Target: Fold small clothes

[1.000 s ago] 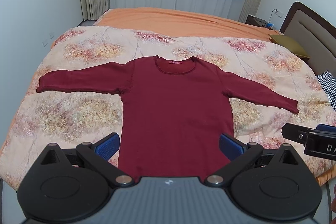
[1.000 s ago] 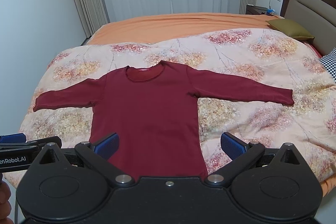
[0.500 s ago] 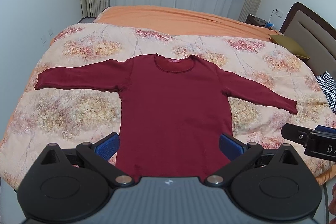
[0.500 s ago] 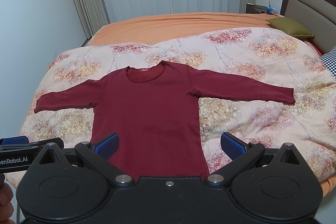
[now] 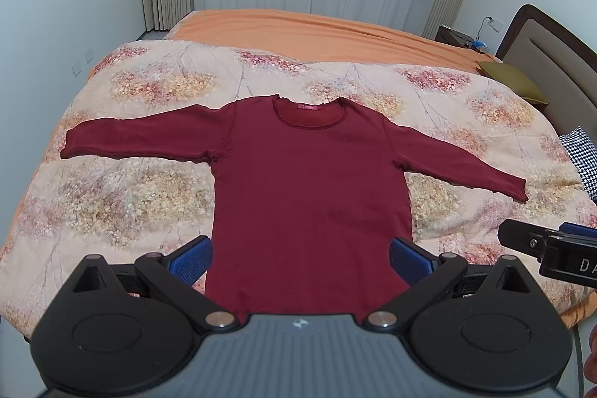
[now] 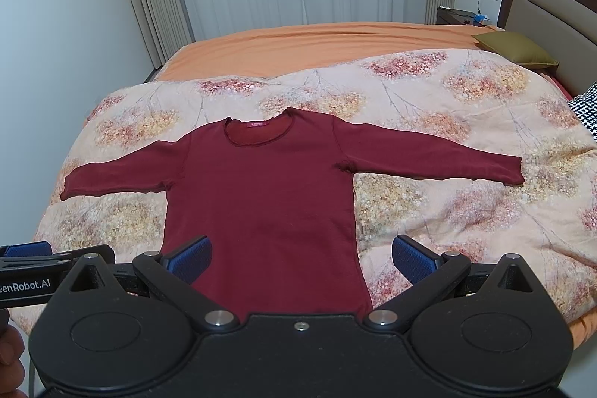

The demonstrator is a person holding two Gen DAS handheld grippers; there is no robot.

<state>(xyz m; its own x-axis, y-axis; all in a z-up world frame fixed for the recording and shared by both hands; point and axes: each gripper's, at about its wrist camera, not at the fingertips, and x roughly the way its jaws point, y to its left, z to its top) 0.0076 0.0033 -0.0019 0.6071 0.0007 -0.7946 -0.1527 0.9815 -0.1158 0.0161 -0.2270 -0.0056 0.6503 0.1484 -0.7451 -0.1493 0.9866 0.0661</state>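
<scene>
Barely anything has shifted: both grippers, left [image 5: 300, 254] and right [image 6: 301, 254], still hover with jaws apart, shirt [image 5: 306, 196] unfolded on the bed [image 5: 123, 185].

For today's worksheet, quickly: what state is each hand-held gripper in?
Left hand-held gripper: open, holding nothing.
Right hand-held gripper: open, holding nothing.

Left gripper [image 5: 300, 258] and right gripper [image 6: 301, 258] side by side, jaws wide apart, apparently level.
</scene>
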